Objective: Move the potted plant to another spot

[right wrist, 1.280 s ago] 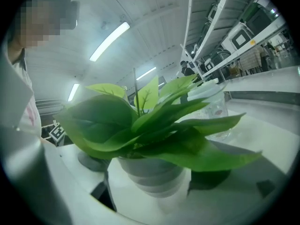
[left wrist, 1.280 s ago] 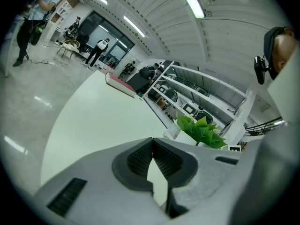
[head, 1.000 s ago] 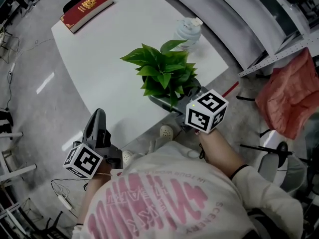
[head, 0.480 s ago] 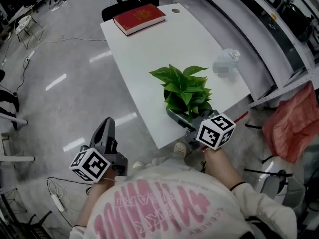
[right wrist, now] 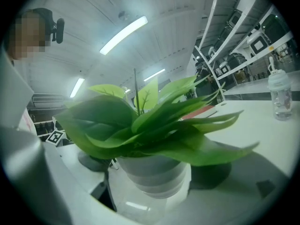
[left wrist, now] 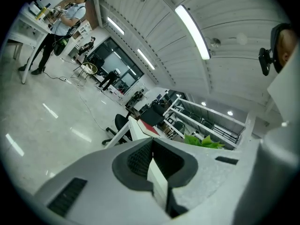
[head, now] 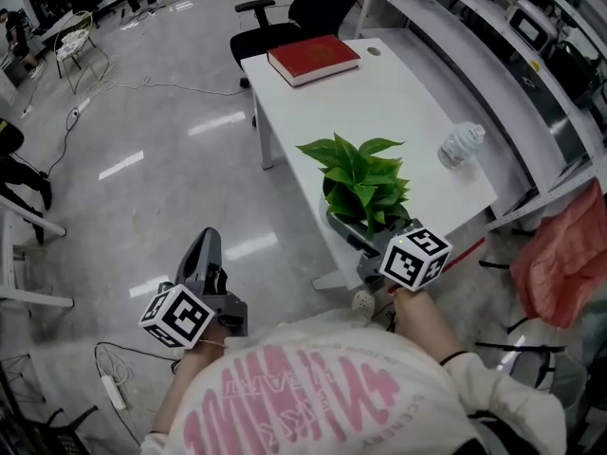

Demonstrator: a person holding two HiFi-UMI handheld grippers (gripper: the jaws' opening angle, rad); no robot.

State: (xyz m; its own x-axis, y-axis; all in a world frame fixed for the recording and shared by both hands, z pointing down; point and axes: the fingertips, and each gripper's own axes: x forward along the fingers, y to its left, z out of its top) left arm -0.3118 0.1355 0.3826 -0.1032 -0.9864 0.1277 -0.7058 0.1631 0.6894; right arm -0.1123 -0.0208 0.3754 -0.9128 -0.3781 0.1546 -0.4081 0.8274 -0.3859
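Two hand-held grippers show in the head view, one working and one idle. The right hand-held gripper (head: 370,248) reaches over the desk's (head: 398,102) near edge, and its jaws are clenched on the potted plant (head: 365,186). In the right gripper view the white pot sits squarely between them, with a dark pad against each side of its wall and the broad green leaves spreading above. Whether the pot's base rests on the desk or is raised off it cannot be told. The plant stands upright at the near left corner of the desk, just inside the near edge. The marker cube (head: 414,259) of the right hand-held gripper sits just off that edge, above the person's arm.

The left hand-held gripper (head: 206,245) is held out over the floor (head: 142,188), well apart from the desk and to the left of it. In the left gripper view its jaws are clenched together, with nothing between them.

On the rest of the white desk lie two other things. A red book (head: 313,59) lies flat at the far edge, toward the far left corner, well apart from the plant. A clear water bottle (head: 462,145) is beside the right edge, not far from the near right corner. A black office chair (head: 275,36) stands beyond the far edge, and an orange-red cloth (head: 564,254) hangs to the right of the desk.
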